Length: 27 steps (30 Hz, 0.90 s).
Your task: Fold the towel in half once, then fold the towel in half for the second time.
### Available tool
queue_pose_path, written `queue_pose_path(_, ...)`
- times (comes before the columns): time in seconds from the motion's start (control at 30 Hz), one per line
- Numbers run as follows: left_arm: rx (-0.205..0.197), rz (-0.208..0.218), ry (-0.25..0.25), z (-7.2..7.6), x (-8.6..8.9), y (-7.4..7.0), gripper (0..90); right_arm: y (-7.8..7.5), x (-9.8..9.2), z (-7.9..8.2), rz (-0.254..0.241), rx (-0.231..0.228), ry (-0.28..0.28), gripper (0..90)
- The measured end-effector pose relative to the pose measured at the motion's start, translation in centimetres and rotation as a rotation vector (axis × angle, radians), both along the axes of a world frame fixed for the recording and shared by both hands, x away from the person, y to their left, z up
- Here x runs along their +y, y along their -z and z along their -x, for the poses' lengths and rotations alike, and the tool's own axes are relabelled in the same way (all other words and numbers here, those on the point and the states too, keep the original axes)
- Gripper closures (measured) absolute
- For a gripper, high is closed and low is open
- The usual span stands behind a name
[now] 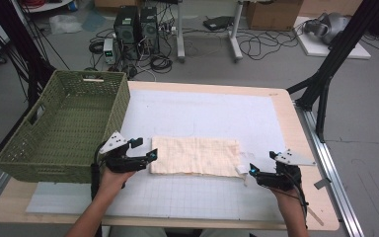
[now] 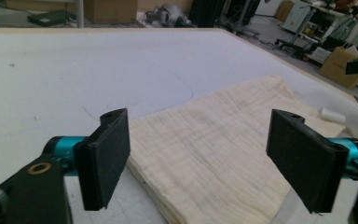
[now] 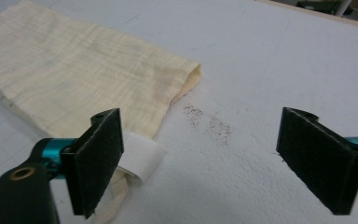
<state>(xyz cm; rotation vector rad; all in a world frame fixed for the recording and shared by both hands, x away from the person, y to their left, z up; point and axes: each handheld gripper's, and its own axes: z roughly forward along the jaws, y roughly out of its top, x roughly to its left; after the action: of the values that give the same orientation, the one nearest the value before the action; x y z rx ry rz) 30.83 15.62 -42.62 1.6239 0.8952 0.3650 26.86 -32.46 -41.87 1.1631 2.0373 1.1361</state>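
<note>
Currently the cloth (image 1: 196,156) lies flat at centre frame on the tabletop (image 1: 296,128), long axis left to right. Left tongs (image 1: 148,150) and right tongs (image 1: 260,165) gape empty at its ends, the left nearer.

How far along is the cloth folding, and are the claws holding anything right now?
Done, by the look of it: the cream cloth lies folded in a flat rectangle on the white mat. In hand: nothing. The left claw and right claw both stand open at the cloth's two ends, jaws empty. Possibly left: moving the cloth into the green basket, which looks empty.
</note>
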Motion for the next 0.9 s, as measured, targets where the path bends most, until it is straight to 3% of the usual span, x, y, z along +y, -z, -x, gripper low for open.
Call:
queue_pose_path(0.13, -0.009, -0.008, 0.018, 0.3, -0.1, -0.1, 19.5, -0.2, 0.3, -0.1, 0.006, -0.031, 0.018, 11.5)
queue_pose_path(0.2, -0.007, -0.024, 0.023, 0.5, -0.2, 0.0, 19.5, -0.1, 0.5, -0.5, 0.000, -0.028, 0.023, 11.4)
queue_pose_path(0.53, 0.013, -0.015, 0.013, 0.5, 0.1, 0.1, 19.6, 0.3, 0.8, -1.1, 0.034, -0.007, 0.012, 11.4)
queue_pose_path(0.7, 0.022, -0.023, 0.029, 0.4, -0.1, 0.3, 20.2, 0.3, 0.2, -1.0, 0.020, -0.003, 0.030, 11.4)
queue_pose_path(0.9, 0.032, -0.023, 0.013, 0.2, 0.1, 0.4, 20.2, 0.3, 0.2, -1.1, 0.011, -0.005, 0.034, 11.4)
